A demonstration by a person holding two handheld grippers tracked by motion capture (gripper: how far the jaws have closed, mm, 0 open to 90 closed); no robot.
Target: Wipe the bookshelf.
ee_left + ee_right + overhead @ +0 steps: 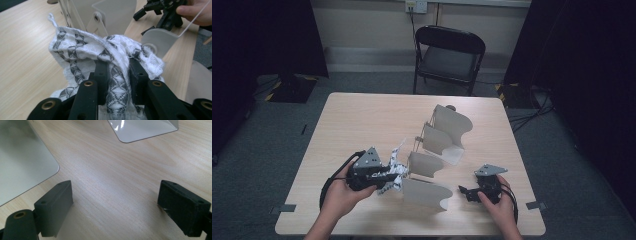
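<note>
Softly bunched woven cloth (pixel 110 53), black-patterned white, between left gripper (pixel 117 68) jaws.

Place: a recording room or lab set up for handling trials, not a home
Bench (pixel 362 120): one plain pale-wood top standing alone in the middle of the floor; nothing domestic around it
Floor (pixel 272 145): grey carpet; tape marks by the bench corners
Surround: black curtains (pixel 262 35) hang at both sides; a bare light wall behind
Seating: a single black folding chair (pixel 448 57) at the far side
Wiring: a wall socket (pixel 416 6) with a lead; loose cables (pixel 532 112) lie on the floor at the right
Lighting: dim
</note>
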